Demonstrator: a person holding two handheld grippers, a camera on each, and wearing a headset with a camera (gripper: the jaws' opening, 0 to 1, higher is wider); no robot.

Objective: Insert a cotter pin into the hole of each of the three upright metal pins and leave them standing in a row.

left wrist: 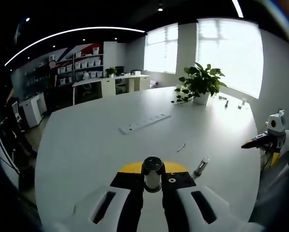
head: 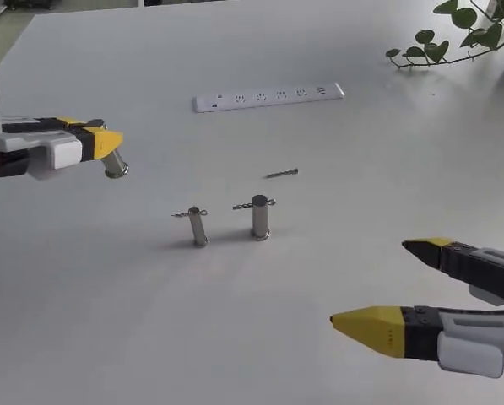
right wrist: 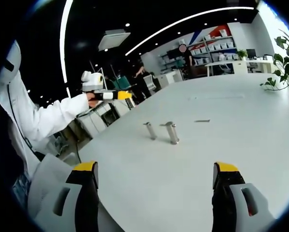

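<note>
My left gripper [head: 110,145] hovers above the table at the left, shut on a short metal pin [head: 115,164]; in its own view the pin [left wrist: 153,175] stands clamped between the yellow-tipped jaws. Two metal pins stand upright mid-table, a thin one [head: 198,226] and a thicker one [head: 260,217], each with a cotter pin through its top. A loose cotter pin [head: 281,174] lies flat just beyond them. My right gripper [head: 371,283] is open and empty at the lower right, well short of the pins [right wrist: 172,132].
A white power strip [head: 268,96] lies across the far side of the white table [head: 108,321]. A trailing green plant [head: 463,29] sits at the far right corner. A person's white sleeve [right wrist: 52,113] holds the left gripper [right wrist: 108,94].
</note>
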